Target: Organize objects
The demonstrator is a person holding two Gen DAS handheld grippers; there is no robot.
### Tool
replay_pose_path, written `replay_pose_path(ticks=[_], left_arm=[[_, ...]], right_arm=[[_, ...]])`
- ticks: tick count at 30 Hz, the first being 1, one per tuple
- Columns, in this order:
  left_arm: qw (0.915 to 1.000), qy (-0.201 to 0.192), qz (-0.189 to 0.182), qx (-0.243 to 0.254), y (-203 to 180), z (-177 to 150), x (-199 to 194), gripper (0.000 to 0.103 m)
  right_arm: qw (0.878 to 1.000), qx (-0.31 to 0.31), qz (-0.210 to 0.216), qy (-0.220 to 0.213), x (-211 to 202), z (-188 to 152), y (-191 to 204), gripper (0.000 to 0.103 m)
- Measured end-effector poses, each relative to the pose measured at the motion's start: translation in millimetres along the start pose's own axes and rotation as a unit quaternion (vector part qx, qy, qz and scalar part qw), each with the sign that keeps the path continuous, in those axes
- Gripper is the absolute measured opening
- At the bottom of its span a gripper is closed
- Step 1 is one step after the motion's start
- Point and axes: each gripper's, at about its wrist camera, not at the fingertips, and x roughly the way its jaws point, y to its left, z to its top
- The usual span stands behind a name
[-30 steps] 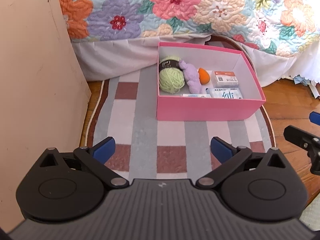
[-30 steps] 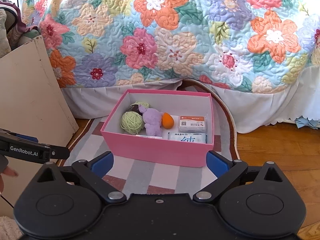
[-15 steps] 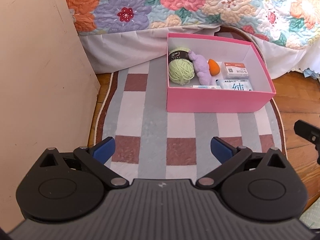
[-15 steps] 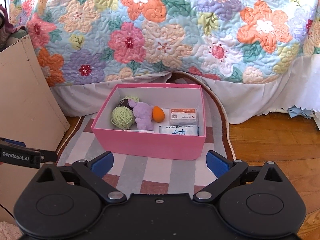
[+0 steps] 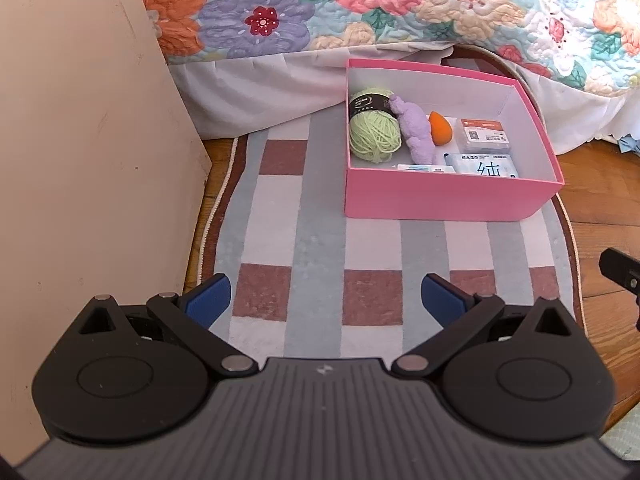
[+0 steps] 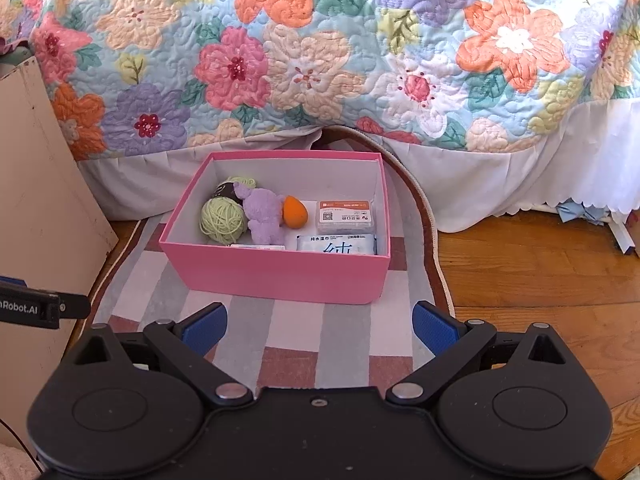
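A pink box (image 5: 440, 198) (image 6: 280, 276) stands on a checked rug. Inside lie a green yarn ball (image 5: 374, 132) (image 6: 223, 219), a purple plush toy (image 5: 416, 134) (image 6: 264, 214), an orange egg-shaped sponge (image 5: 440, 129) (image 6: 295, 211), a clear case with an orange label (image 5: 484, 135) (image 6: 346, 213), a wet-wipes pack (image 5: 482, 165) (image 6: 337, 245) and a thin flat item against the front wall. My left gripper (image 5: 326, 300) hangs open over the rug, well short of the box and empty. My right gripper (image 6: 319, 328) is open too, just before the box's front wall, holding nothing.
A flowered quilt (image 6: 320, 48) and white bed skirt (image 5: 260, 92) hang behind the box. A beige board (image 5: 80, 160) (image 6: 36, 200) stands at the left. Wooden floor (image 6: 540, 272) lies right of the checked rug (image 5: 296, 240). The other gripper's black tip (image 5: 622, 272) shows at the right edge.
Both grippers have drawn back and risen, so the box looks farther and smaller. Both stayed open. The contents of the box have not moved.
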Motion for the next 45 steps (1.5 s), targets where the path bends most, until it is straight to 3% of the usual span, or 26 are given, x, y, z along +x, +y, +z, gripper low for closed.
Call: replay_pose_path(ticks=[45], left_arm=[[1.0,0.009,-0.003,0.001,3.5,0.8,1.9,0.103]], right_arm=[[1.0,-0.006,0.001,0.019,-2.8,-0.9,5.3,0.101]])
